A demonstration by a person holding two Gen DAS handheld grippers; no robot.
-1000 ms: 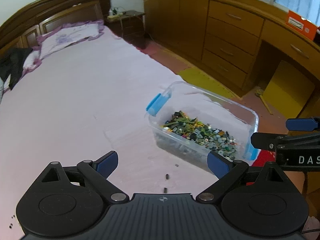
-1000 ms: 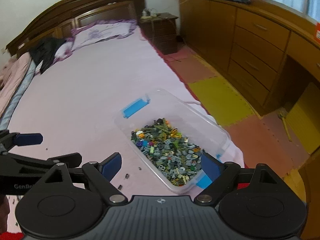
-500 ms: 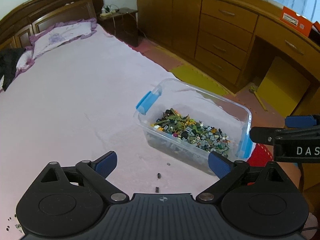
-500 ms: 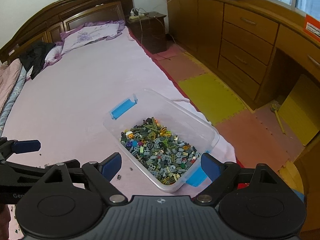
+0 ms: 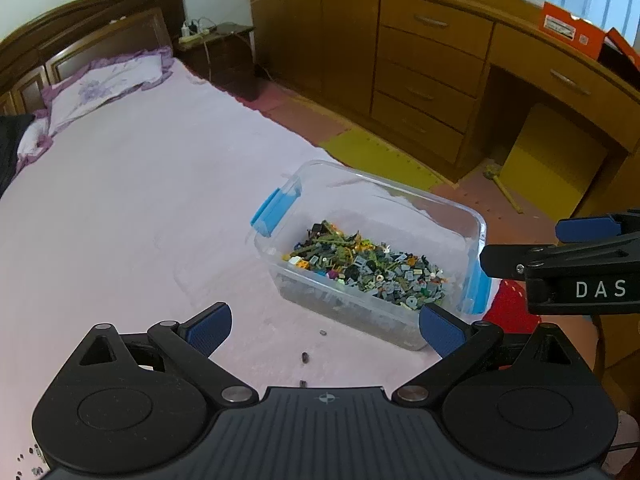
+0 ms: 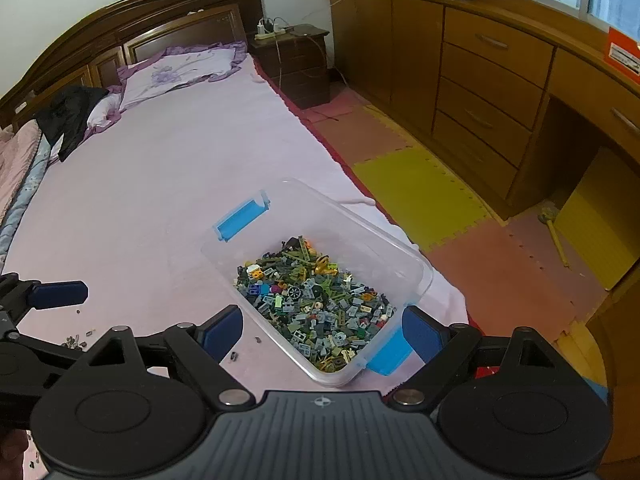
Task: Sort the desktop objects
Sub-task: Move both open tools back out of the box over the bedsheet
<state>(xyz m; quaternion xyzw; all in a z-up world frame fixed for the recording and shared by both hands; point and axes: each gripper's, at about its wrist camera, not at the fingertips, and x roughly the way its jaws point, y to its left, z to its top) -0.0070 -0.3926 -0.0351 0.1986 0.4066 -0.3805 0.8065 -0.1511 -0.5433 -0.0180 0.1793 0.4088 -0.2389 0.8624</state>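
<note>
Resting on a pink bed sheet (image 6: 160,200), a clear plastic bin (image 6: 416,268) with blue handle clips sits close to the bed's right edge, near its foot end. A heap of small building bricks (image 6: 316,304), mostly grey and green with bits of yellow and orange, covers its bottom and is banked toward the near end of the box. A few stray dark pieces (image 5: 305,357) lie on the sheet just in front of the bin, and a scatter of tiny bits (image 6: 76,340) lies further to the left.

The left tool (image 5: 324,326) hangs above the sheet with its blue-padded jaws spread wide and nothing between them; the near left corner of the bin lies just beyond its right finger. The right tool (image 6: 320,330) points down over the near end of the bin, jaws likewise wide apart, framing the near end of the box without touching it and holding nothing. In each view the other tool juts in from the side.

A purple-trimmed pillow (image 6: 180,70) lies at the wooden headboard, with a dark garment (image 6: 70,114) beside it. Wooden drawers (image 6: 480,96) line the right wall above yellow and pink foam floor mats (image 6: 420,196).
</note>
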